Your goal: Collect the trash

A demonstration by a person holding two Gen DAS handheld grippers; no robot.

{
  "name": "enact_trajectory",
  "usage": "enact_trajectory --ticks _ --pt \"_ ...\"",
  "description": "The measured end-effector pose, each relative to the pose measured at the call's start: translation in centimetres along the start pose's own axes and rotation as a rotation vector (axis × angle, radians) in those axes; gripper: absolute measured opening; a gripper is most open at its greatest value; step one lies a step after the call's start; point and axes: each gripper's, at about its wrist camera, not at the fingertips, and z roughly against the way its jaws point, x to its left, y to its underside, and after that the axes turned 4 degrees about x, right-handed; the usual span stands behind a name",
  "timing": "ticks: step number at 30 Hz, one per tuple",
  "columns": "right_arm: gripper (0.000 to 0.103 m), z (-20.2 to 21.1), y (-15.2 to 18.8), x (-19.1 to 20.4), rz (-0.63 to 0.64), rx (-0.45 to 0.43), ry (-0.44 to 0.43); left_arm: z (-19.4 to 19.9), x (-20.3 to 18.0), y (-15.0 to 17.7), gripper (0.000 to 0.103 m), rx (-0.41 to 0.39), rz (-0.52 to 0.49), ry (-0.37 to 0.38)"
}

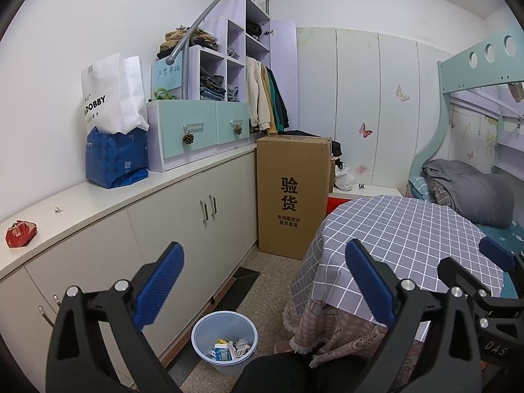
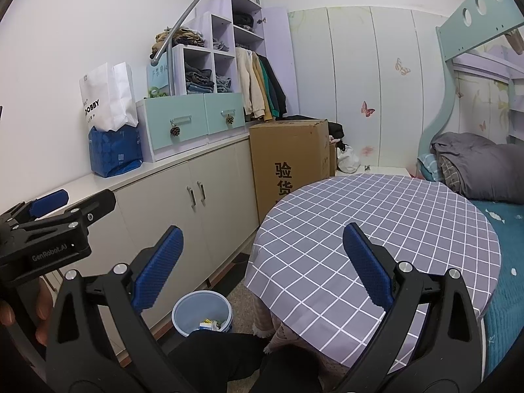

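A crumpled red wrapper (image 1: 20, 233) lies on the white counter (image 1: 98, 196) at the far left, with a tiny white scrap (image 1: 58, 209) beyond it. On the floor stands a pale blue bin (image 1: 224, 340) holding several bits of packaging; it also shows in the right wrist view as the bin (image 2: 202, 311). My left gripper (image 1: 265, 281) is open and holds nothing, hovering above the bin, right of the wrapper. My right gripper (image 2: 262, 265) is open too, over the near edge of the checked round table (image 2: 376, 216). Nothing lies on the tablecloth.
Low cabinets (image 1: 183, 229) run along the left wall, carrying a blue bag (image 1: 114, 157), a white paper bag and drawer shelves. A tall cardboard box (image 1: 291, 196) stands behind the table. A bunk bed (image 2: 484, 170) is at the right. A dark-trousered knee (image 2: 229, 360) is below.
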Motion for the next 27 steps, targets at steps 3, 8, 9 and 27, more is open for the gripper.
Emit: enact_trajectory --ticks 3,8,9,27 --pt "0.096 0.02 0.19 -0.15 -0.001 0.003 -0.001 0.01 -0.02 0.11 0.097 0.001 -0.002 0.000" --pt "0.096 0.02 0.30 -0.26 -0.002 0.007 -0.003 0.02 -0.07 0.22 0.097 0.002 -0.002 0.000" --pt "0.096 0.03 0.41 -0.27 -0.003 0.008 -0.002 0.01 -0.08 0.18 0.097 0.002 -0.002 0.000" --pt "0.096 -0.04 0.79 -0.80 -0.004 0.018 -0.006 0.00 -0.14 0.36 0.097 0.005 -0.004 -0.003"
